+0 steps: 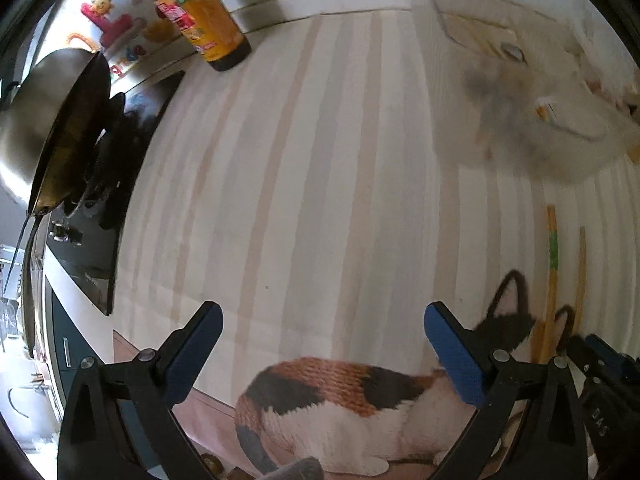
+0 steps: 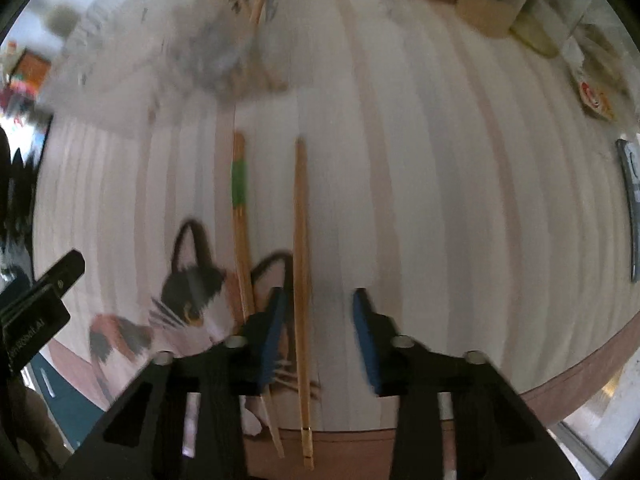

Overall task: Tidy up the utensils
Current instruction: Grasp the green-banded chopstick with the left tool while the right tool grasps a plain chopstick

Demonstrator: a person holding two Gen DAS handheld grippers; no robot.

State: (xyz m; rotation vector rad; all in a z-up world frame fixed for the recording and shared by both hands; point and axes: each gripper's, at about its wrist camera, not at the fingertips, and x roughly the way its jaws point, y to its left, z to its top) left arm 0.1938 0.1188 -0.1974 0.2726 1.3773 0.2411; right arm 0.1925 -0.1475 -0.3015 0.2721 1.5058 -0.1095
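Note:
A pair of wooden chopsticks bound by a green band [image 2: 240, 216] and a single plain chopstick [image 2: 301, 264] lie lengthwise on the striped cat-print mat [image 2: 420, 200]. My right gripper [image 2: 318, 332] is open just above the mat, and the plain chopstick runs between its fingers. My left gripper [image 1: 322, 344] is open and empty over the cat picture, left of the chopsticks, which show at its right: the green-banded pair [image 1: 552, 264] and the plain chopstick [image 1: 580, 276]. A blurred clear utensil holder [image 2: 236, 60] with a chopstick in it stands at the mat's far end.
A soy sauce bottle [image 1: 200, 16] stands at the back left by a black stove [image 1: 108, 208] with a steel wok [image 1: 52, 128]. A dark flat object [image 2: 632, 208] lies at the right edge. Pale food items [image 2: 500, 16] sit at the far right.

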